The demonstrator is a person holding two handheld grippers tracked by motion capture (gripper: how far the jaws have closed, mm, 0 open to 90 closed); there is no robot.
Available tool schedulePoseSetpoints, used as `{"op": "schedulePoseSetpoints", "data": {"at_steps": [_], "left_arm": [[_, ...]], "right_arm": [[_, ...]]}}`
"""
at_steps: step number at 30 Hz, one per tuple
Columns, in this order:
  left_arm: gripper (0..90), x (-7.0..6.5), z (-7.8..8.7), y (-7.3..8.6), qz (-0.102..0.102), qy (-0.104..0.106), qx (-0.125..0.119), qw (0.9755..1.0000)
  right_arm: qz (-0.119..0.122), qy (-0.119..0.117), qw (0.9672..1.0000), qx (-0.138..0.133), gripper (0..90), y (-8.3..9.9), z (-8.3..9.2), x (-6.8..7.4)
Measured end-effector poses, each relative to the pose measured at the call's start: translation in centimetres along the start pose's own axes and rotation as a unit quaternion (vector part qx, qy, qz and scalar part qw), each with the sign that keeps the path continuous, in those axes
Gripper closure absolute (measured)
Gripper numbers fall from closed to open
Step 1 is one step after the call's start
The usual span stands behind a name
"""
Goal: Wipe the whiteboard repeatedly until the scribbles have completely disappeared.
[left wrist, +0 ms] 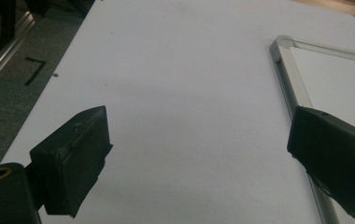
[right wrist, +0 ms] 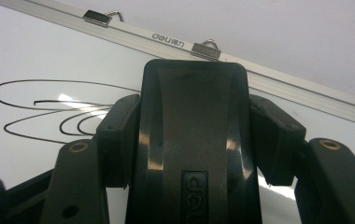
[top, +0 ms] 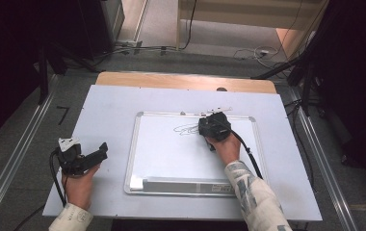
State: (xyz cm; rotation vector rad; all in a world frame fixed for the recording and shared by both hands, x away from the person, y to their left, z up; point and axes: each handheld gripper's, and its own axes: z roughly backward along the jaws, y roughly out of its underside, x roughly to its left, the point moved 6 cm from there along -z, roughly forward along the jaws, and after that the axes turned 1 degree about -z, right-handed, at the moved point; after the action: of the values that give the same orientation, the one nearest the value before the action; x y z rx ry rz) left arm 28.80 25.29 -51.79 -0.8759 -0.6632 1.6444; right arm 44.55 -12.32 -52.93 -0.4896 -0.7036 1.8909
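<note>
A whiteboard (top: 166,159) with a silver frame lies flat on the pale table. Black looping marker lines (top: 185,129) run across its upper middle. My right gripper (top: 215,126) rests over the board's upper right part, shut on a black board eraser (right wrist: 194,140) clamped between its two pads. In the right gripper view the eraser stands just right of the loops (right wrist: 49,109), below the board's top frame (right wrist: 278,84). My left gripper (top: 101,153) sits on the table left of the board, open with nothing between its fingers (left wrist: 73,161).
The whiteboard's pen tray (top: 181,185) runs along its near edge. Two hanger clips (right wrist: 206,49) sit on the top frame. The table edge (left wrist: 49,88) drops to a grey floor on the left, with metal rails and cables around.
</note>
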Motion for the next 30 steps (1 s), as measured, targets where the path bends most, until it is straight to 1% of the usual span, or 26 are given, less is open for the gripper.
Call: {"op": "schedulePoseSetpoints", "data": {"at_steps": [9, 30], "left_arm": [[6.3, 0.0, 0.0, 0.0, 0.001, 0.000, 0.000, 1.0000], [6.3, 0.0, 0.0, 0.0, 0.000, 0.001, 0.001, 1.0000]], "right_arm": [[0.006, -0.005, 1.0000, -0.001, 38.5, -0.3, -0.3, 1.3], [0.025, -0.021, 0.9995, -0.002, 38.4, -1.2, -1.0, 4.8]]}}
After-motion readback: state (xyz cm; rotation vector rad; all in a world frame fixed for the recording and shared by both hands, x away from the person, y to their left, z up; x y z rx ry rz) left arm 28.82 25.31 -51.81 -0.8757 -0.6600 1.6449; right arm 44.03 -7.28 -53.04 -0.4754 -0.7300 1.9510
